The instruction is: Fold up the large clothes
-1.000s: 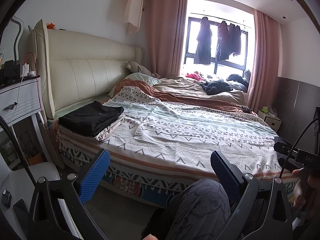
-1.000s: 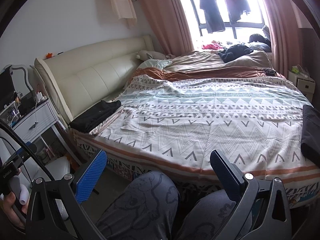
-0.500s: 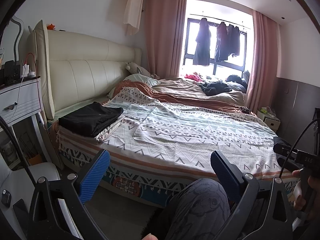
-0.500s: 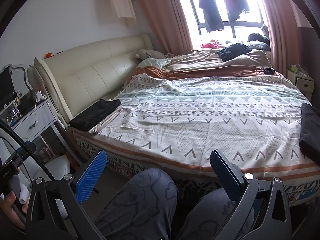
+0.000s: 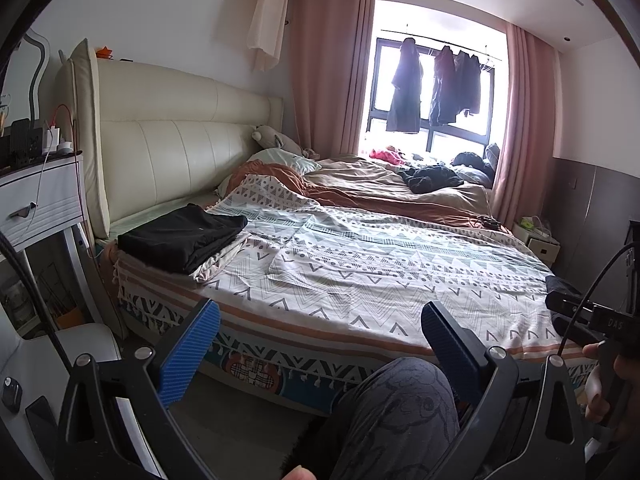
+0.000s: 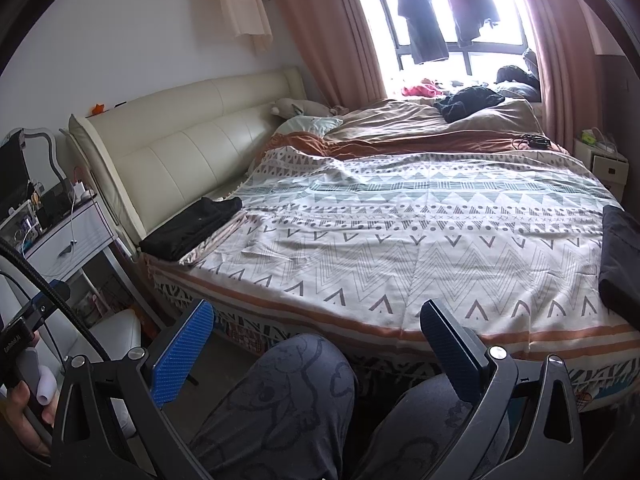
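- The left tool, black-framed with blue ribbed pads, has its fingers spread wide apart and grips nothing; it hangs short of the near edge of the bed, above the person's knee in grey printed trousers.
- The right tool, of the same build, is likewise spread wide and bare, poised over both grey-trousered knees in front of the bed's edge.
- A folded black garment lies at the head-end corner of the bed, just beside the cream padded headboard, resting on a pale folded cloth whose edge shows beneath it.
- A second dark folded garment lies at the opposite side of the bed near its edge, partly cut off by the right wrist view.
- The bed is covered by a white bedspread with grey zigzag and triangle patterns and orange stripes; a brown duvet lies rumpled beyond it.
- A loose black garment sits in a heap on the brown duvet near the window.
- Dark clothes hang on a rail across the bright window, between pink curtains.
- A white bedside cabinet stands beside the headboard.
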